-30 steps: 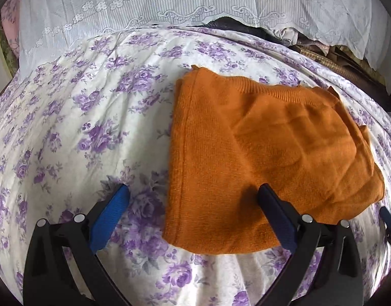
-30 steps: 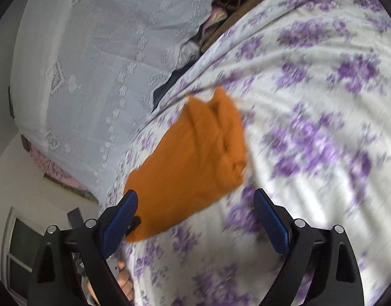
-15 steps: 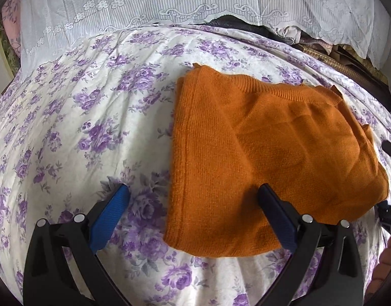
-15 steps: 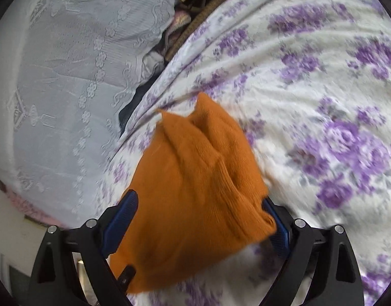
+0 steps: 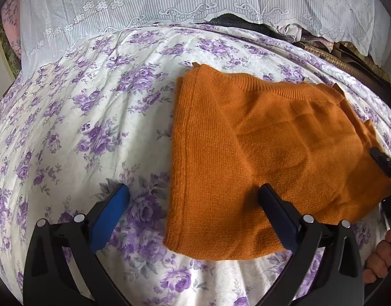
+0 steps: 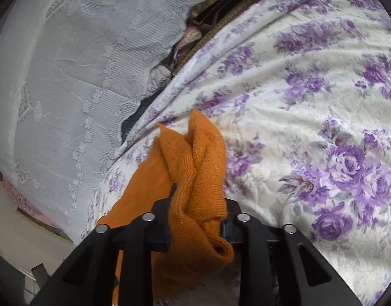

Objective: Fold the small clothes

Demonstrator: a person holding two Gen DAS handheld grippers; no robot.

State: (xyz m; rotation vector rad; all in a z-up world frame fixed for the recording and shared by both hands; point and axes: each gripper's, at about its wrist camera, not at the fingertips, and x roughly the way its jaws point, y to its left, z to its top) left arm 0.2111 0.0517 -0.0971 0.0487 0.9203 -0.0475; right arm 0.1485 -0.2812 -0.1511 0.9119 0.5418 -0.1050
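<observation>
Here, right gripper (image 6: 195, 225) pinches the orange sweater (image 5: 259, 153); left gripper (image 5: 195, 204) spread.

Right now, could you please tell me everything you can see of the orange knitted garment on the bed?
The orange knitted garment looks like soft fine-ribbed wool, folded into a rough rectangle and lying flat on the purple-flowered bedsheet. A ribbed band runs along its far edge. Its right-hand edge is bunched and pinched in the shut right tool. The open left tool hovers at its near-left corner, one finger over the cloth; whether that finger touches it is unclear.
</observation>
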